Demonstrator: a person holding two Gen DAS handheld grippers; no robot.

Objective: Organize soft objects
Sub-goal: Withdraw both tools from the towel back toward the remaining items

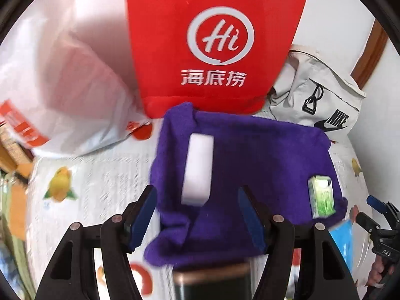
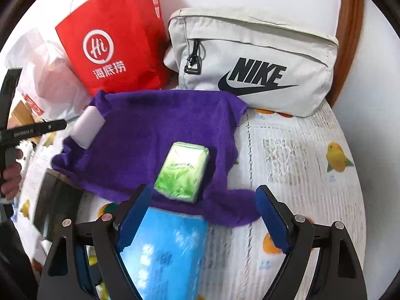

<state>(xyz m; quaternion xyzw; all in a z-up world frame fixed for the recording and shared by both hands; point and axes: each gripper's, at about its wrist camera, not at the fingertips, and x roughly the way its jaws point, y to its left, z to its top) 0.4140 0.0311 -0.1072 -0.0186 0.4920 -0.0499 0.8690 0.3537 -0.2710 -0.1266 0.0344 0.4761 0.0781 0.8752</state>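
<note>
A purple towel (image 1: 250,155) lies spread on the fruit-print tablecloth (image 2: 287,162). A white foam block (image 1: 198,170) rests on the towel's left part, and a green tissue pack (image 2: 182,172) on its right part. My left gripper (image 1: 196,191) hovers open over the towel's near edge, the white block's near end just beyond its fingertips and untouched. My right gripper (image 2: 202,188) is open too, above a blue pack (image 2: 165,250) that lies by the towel's near edge. The green pack sits just past the right gripper's tips, and nothing is gripped.
A red paper bag (image 1: 212,42) and a grey Nike bag (image 2: 252,62) stand behind the towel, with a white plastic bag (image 1: 62,75) to the left. A dark box (image 2: 57,205) lies at the near left. A hand (image 2: 11,177) holds the left gripper's handle.
</note>
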